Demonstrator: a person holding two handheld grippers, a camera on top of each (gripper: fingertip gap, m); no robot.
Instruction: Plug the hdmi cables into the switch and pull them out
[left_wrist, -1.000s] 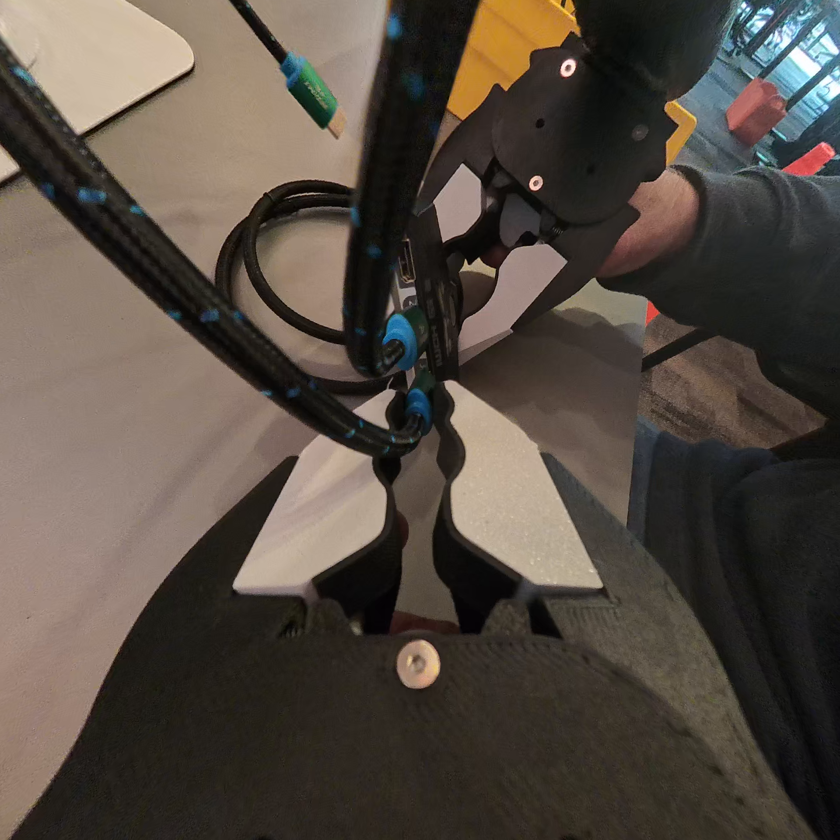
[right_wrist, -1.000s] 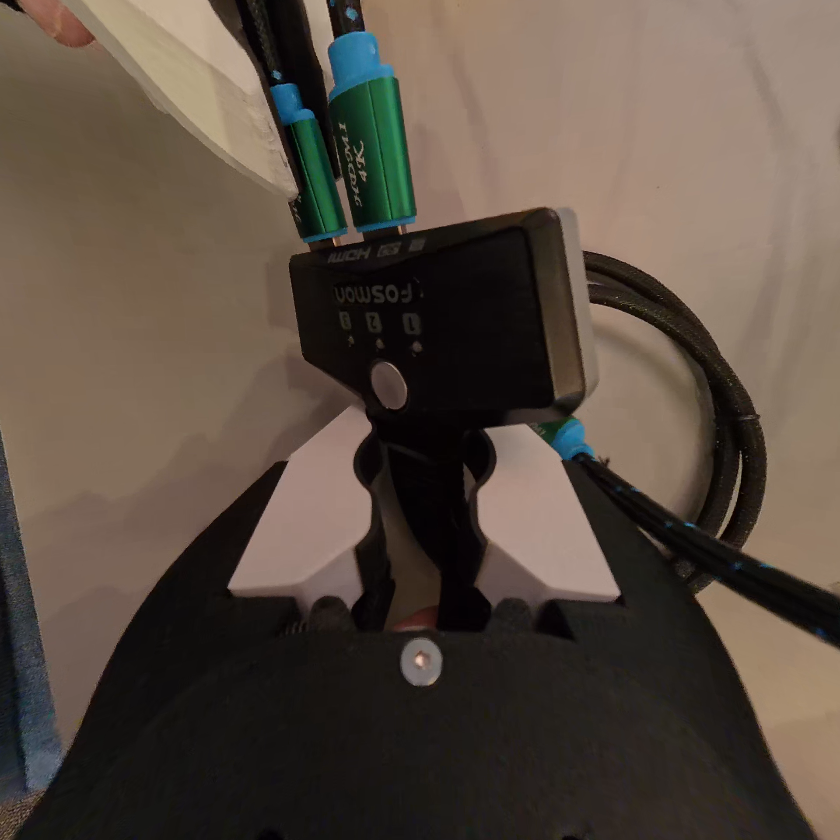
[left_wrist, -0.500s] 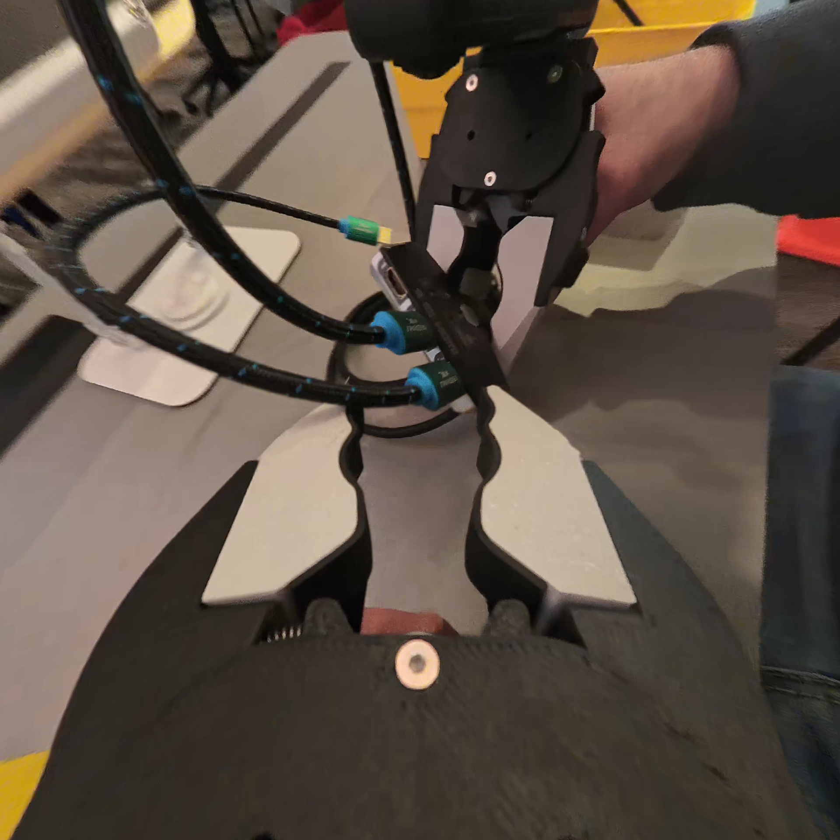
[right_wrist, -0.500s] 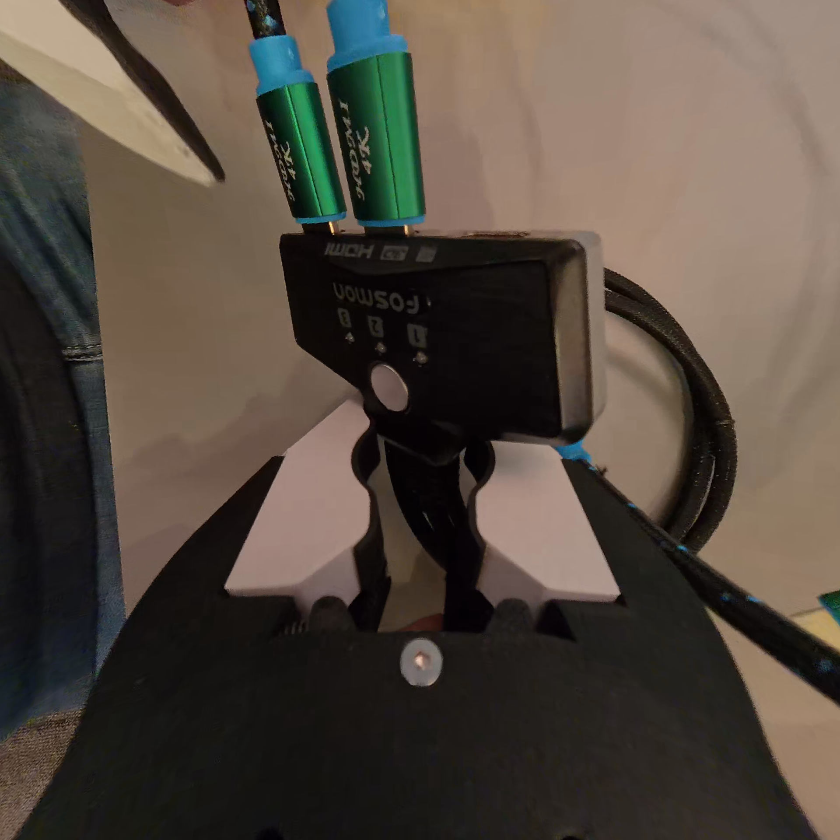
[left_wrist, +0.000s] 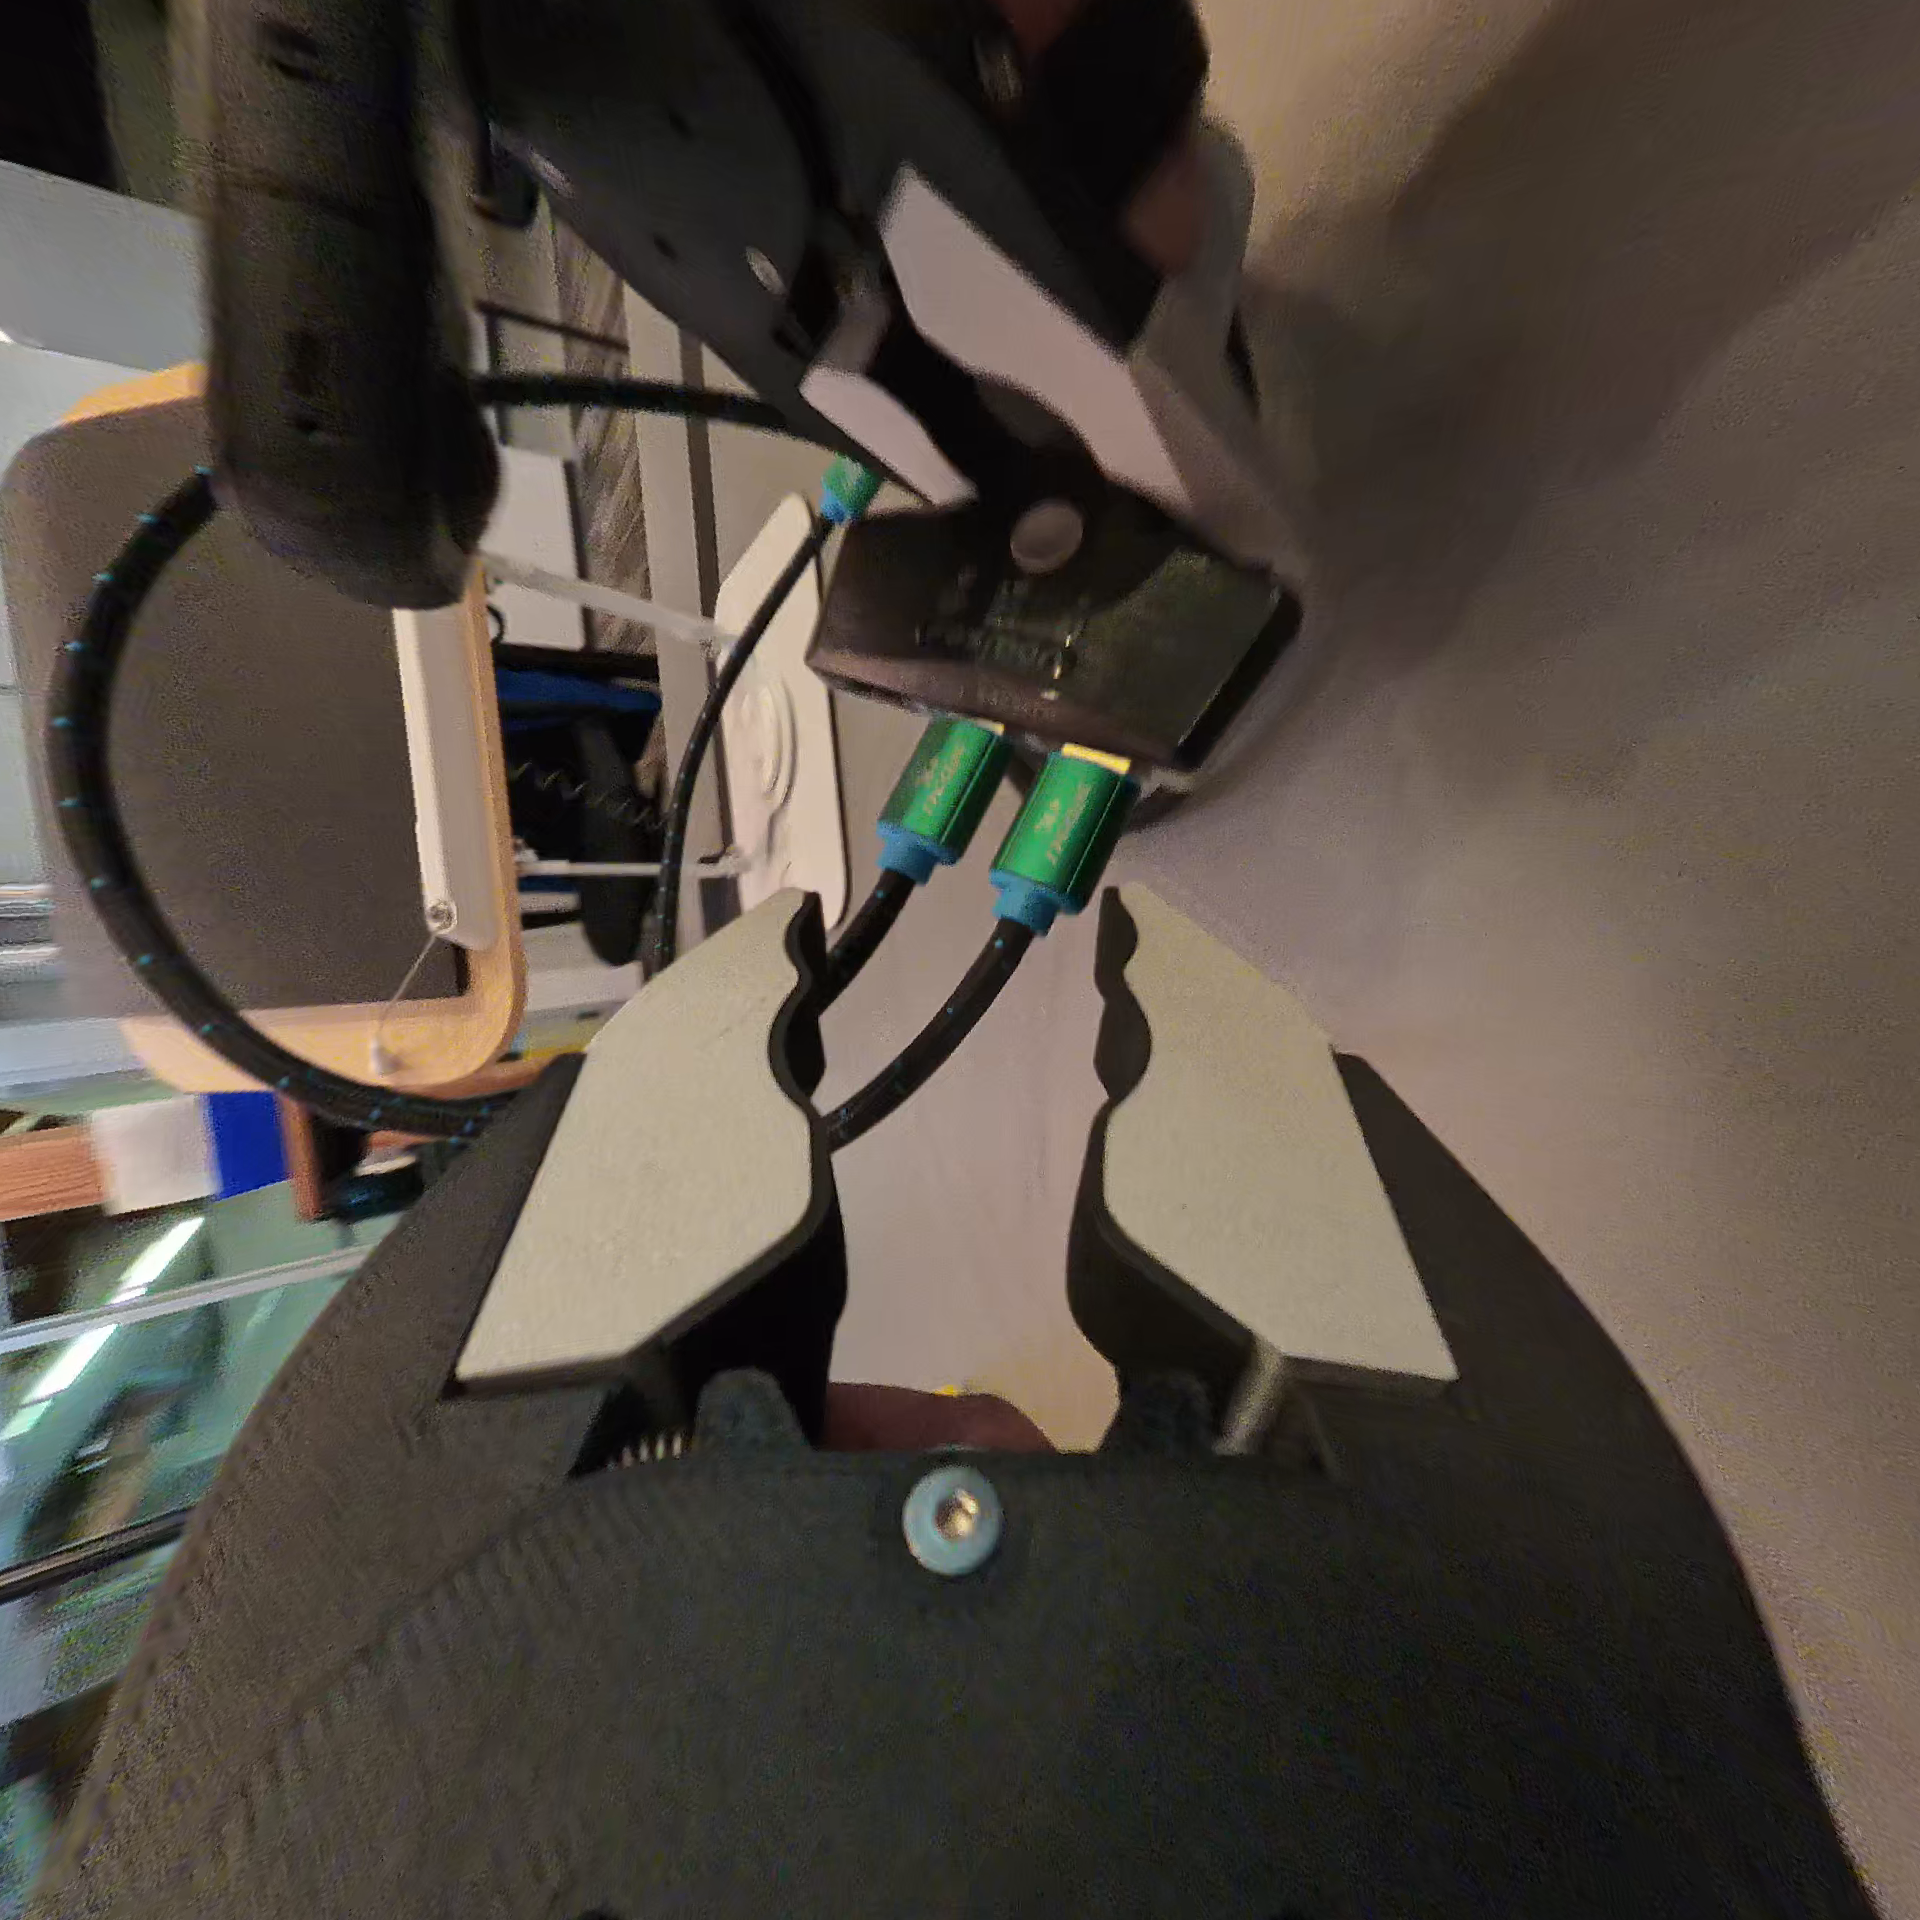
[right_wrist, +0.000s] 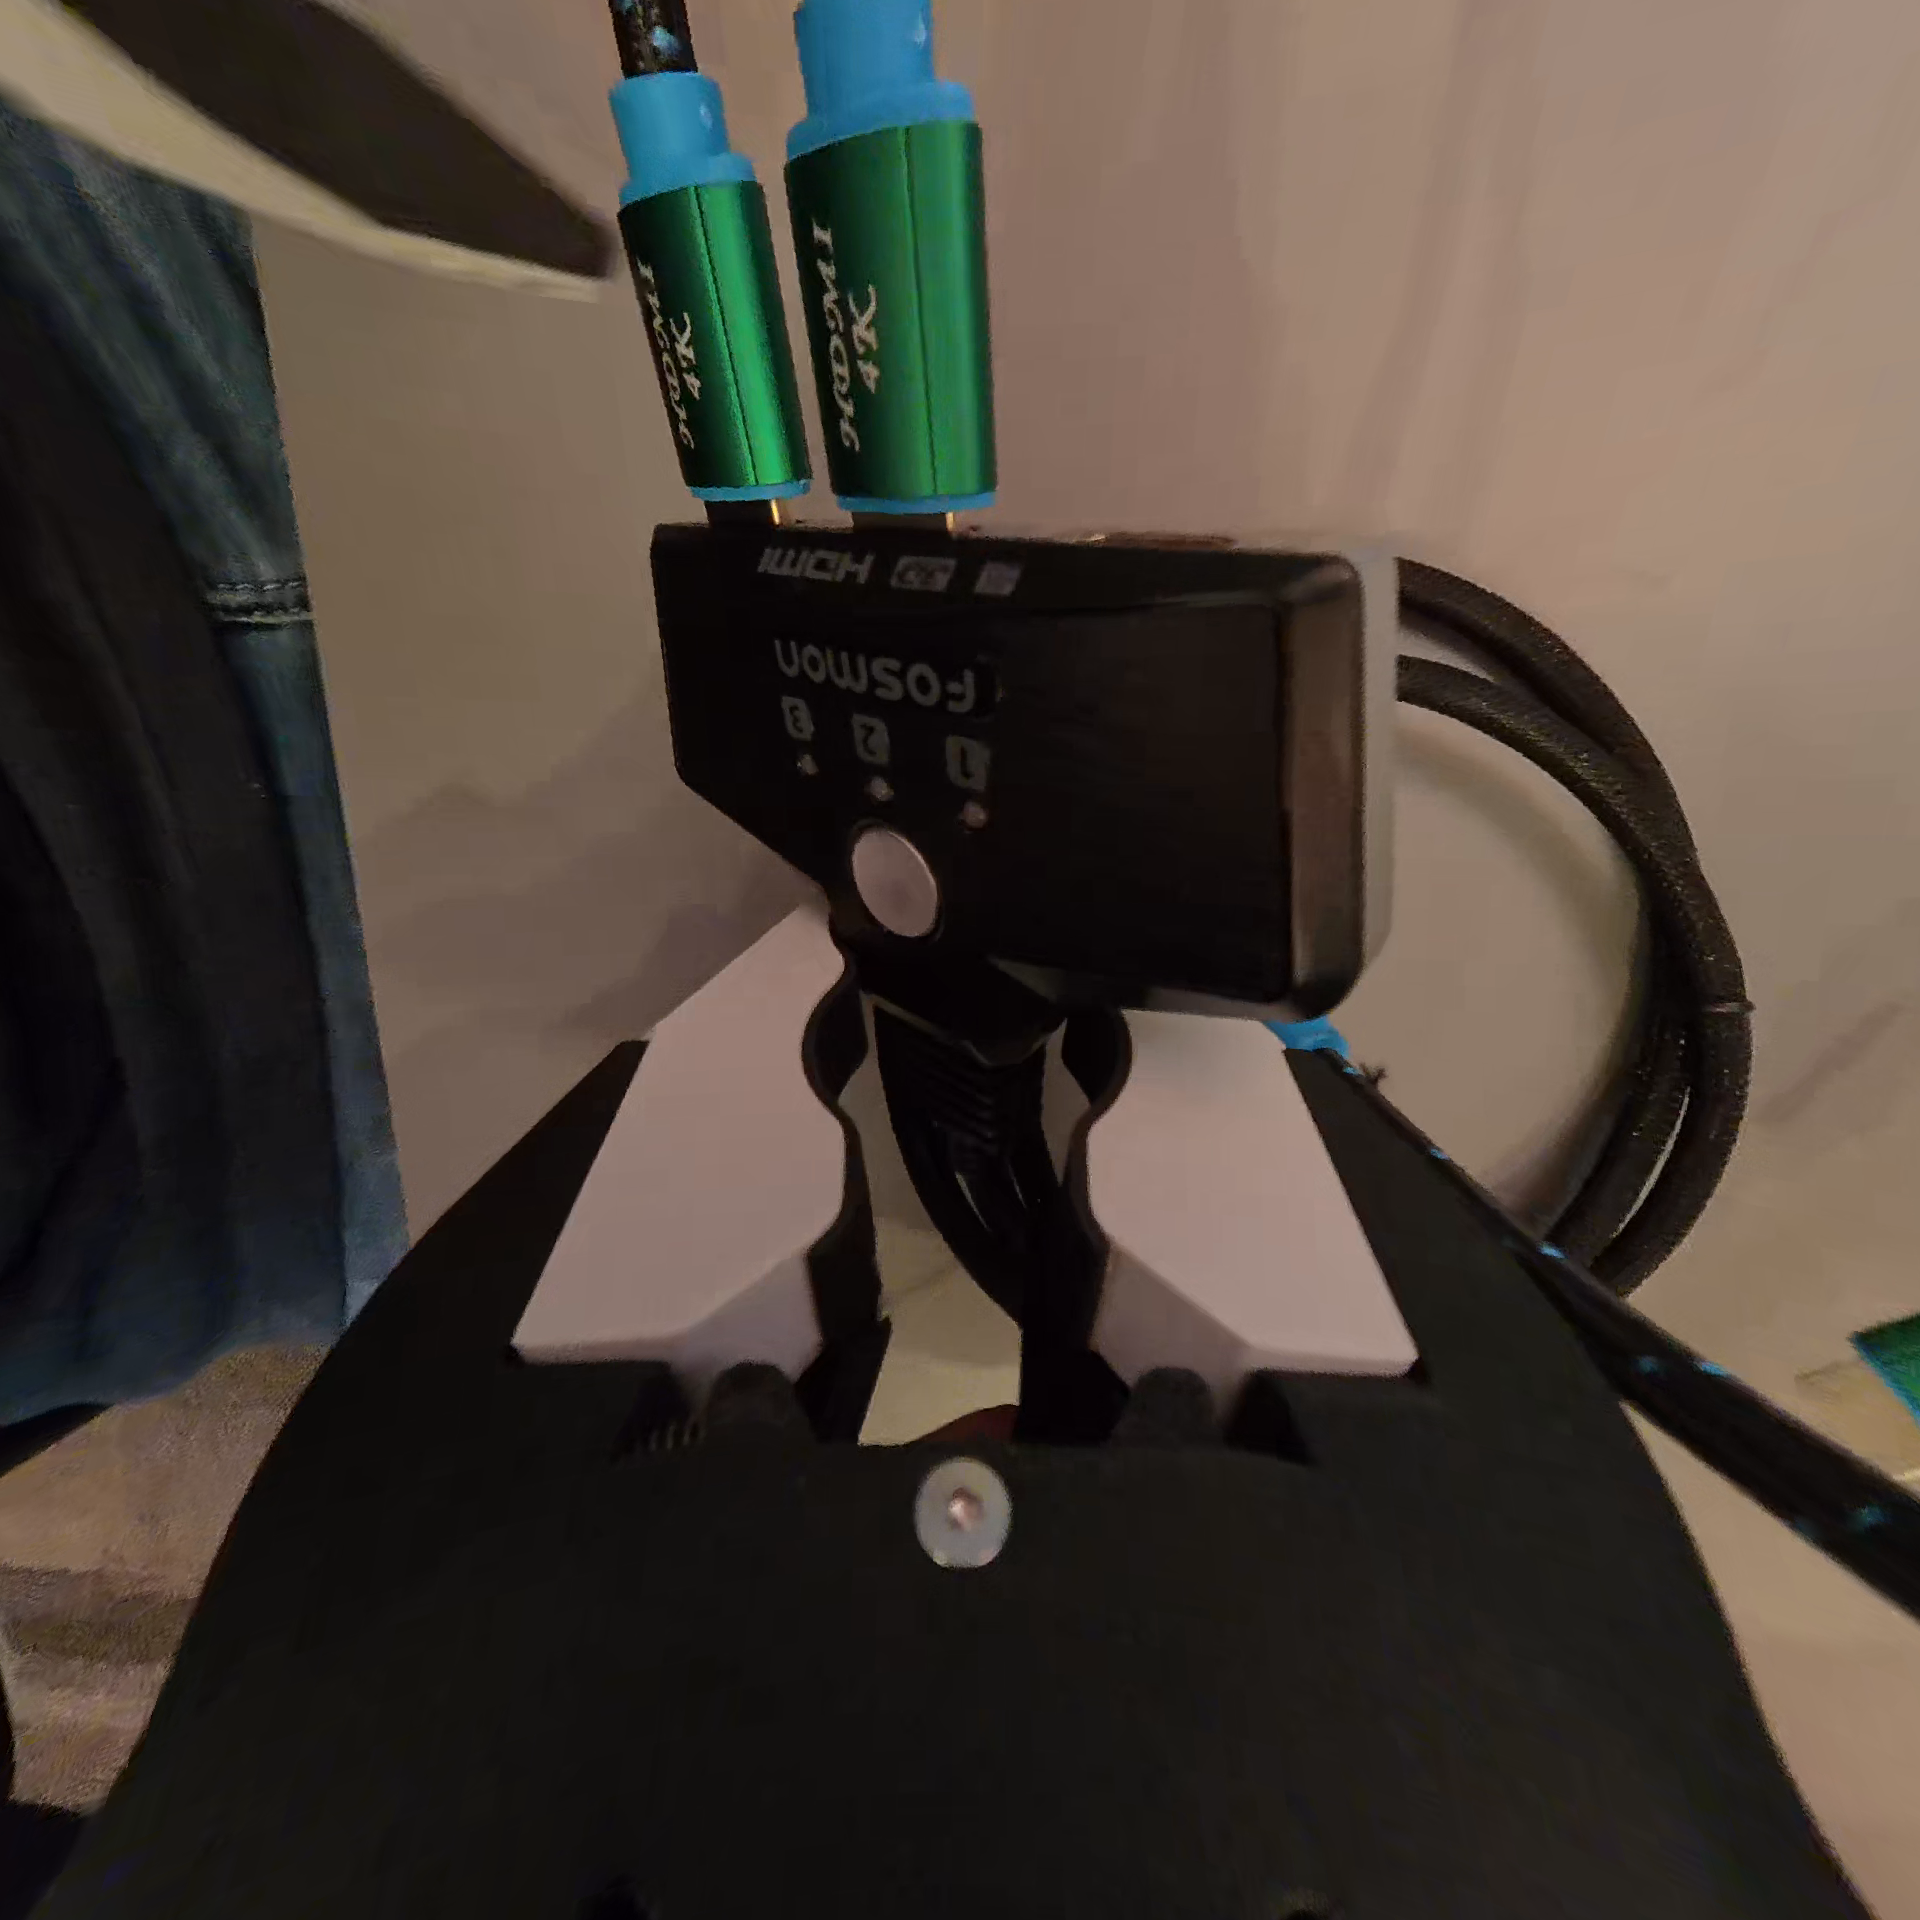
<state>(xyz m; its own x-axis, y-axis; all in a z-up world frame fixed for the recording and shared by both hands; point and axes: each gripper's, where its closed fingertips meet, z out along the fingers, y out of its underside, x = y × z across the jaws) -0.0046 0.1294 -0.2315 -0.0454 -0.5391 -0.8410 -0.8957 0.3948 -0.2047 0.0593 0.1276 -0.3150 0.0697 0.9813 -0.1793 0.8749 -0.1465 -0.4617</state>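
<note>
The black HDMI switch (right_wrist: 1039, 769) is held up off the table, button face toward the right wrist camera. My right gripper (right_wrist: 961, 1003) is shut on its ribbed black cable neck at the lower edge. Two green plugs with blue collars (right_wrist: 717, 343) (right_wrist: 904, 322) sit side by side in its far edge; the port beside them is empty. In the left wrist view the switch (left_wrist: 1049, 634) and both plugs (left_wrist: 940, 790) (left_wrist: 1060, 831) lie just past my left gripper (left_wrist: 961, 914), which is open and empty. Their braided cables (left_wrist: 904, 1049) run between its fingers. The view is blurred.
A third green plug (left_wrist: 850, 488) hangs on its cable behind the switch. The switch's black cable (right_wrist: 1673, 987) lies coiled on the grey table (right_wrist: 1455, 312). A white stand base (left_wrist: 779, 727) and a wood-rimmed panel (left_wrist: 488, 831) are beyond. A person's jeans (right_wrist: 156, 727) are on the left.
My left gripper let go of the plug it was pinching, opened, and swung round to face both plugs end-on. The right gripper kept its hold on the switch.
</note>
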